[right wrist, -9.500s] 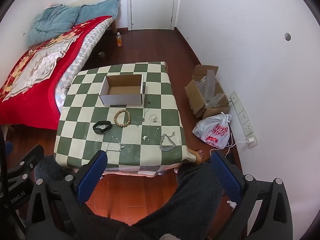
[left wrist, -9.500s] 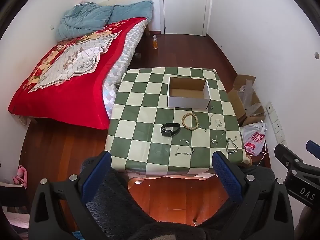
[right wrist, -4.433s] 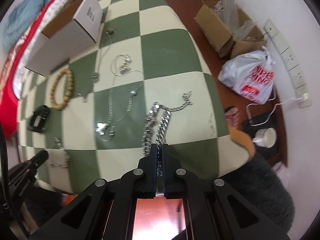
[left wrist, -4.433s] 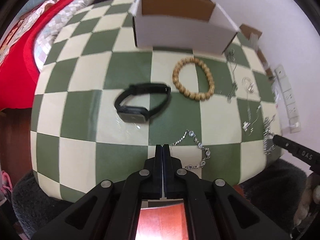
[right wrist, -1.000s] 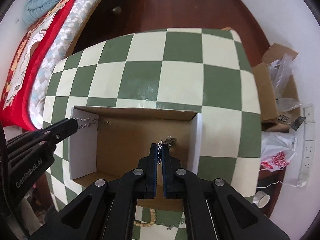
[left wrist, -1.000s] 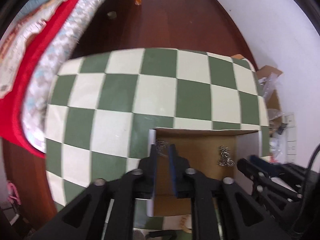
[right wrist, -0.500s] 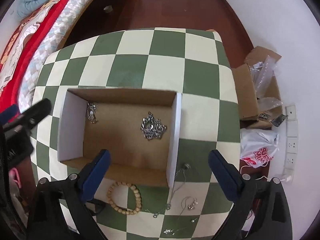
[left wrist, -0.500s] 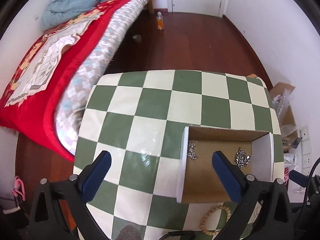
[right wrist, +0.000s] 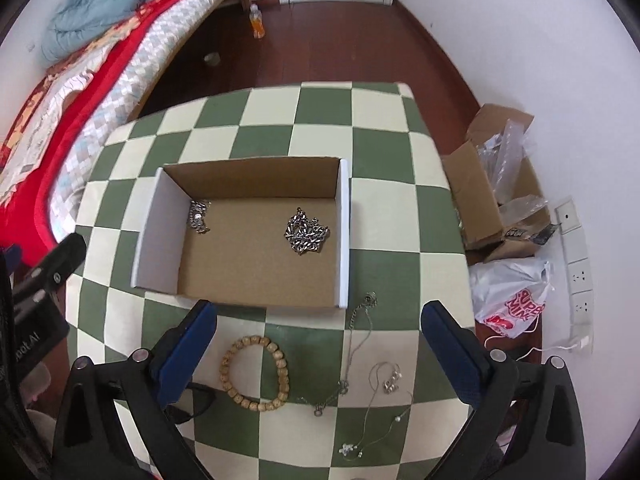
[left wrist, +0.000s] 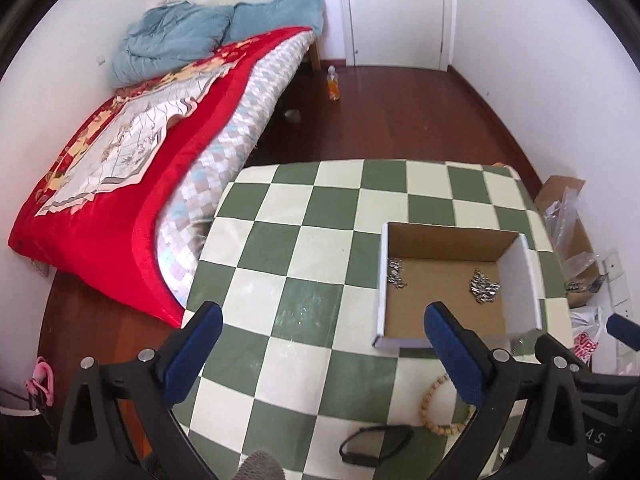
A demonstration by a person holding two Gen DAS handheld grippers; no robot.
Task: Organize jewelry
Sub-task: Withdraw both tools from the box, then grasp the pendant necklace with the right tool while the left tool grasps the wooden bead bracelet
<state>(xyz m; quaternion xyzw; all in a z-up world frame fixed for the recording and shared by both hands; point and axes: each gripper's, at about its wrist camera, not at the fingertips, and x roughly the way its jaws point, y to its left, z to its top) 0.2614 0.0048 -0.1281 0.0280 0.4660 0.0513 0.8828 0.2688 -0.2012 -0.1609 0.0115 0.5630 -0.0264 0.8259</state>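
An open cardboard box stands on the green-and-cream checked table. A heavy silver chain and a thin silver bracelet lie inside it. In front of the box lie a wooden bead bracelet, thin silver necklaces and a black watch band. My left gripper is open and empty above the table, left of the box. My right gripper is open and empty above the bead bracelet.
A bed with a red blanket stands left of the table. Cardboard packaging and a white plastic bag lie on the floor at the right. An orange bottle stands by the door.
Both grippers have drawn back and up from the box since half a second ago. They stay open, and both chains lie still in the box.
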